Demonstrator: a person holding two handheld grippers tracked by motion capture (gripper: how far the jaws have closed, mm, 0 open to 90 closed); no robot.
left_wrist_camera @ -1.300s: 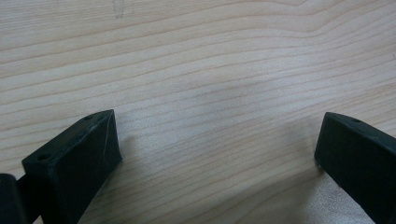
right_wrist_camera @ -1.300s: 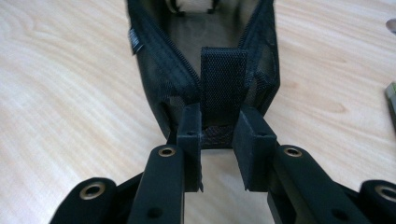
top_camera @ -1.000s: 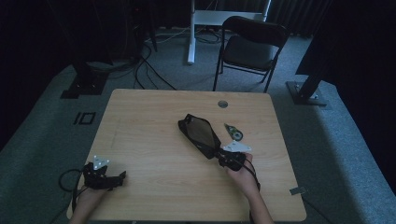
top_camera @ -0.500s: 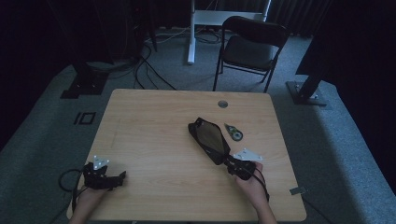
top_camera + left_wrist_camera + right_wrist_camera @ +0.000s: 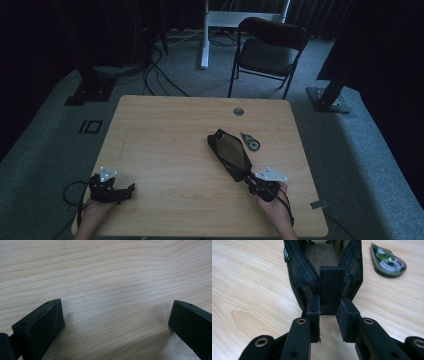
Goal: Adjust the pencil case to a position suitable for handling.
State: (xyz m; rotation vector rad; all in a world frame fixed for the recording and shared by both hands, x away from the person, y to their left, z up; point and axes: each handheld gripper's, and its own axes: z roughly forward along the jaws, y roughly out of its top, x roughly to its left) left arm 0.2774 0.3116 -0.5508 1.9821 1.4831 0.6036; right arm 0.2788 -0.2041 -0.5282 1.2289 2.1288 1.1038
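A black zip pouch (image 5: 230,154) lies slantwise on the wooden table (image 5: 165,130), right of the middle. Its zip gapes open toward me in the right gripper view, the pouch (image 5: 324,257) rising just ahead of the jaws. My right gripper (image 5: 248,179) is at the pouch's near end, shut on the webbing tab (image 5: 331,287) there, and the right gripper (image 5: 329,307) has one jaw on each side of the tab. My left gripper (image 5: 131,189) rests at the table's near left corner. The left gripper (image 5: 116,312) is open over bare wood.
A small green and clear tape dispenser (image 5: 250,142) lies just right of the pouch, the dispenser (image 5: 388,262) close to its side. A round cable hole (image 5: 238,111) is near the far edge. A black folding chair (image 5: 270,47) stands beyond the table.
My right gripper has pulled the pouch to the right and nearer the front edge. The tape dispenser, once at the pouch's near end, now lies beside its far half. The left gripper stayed put.
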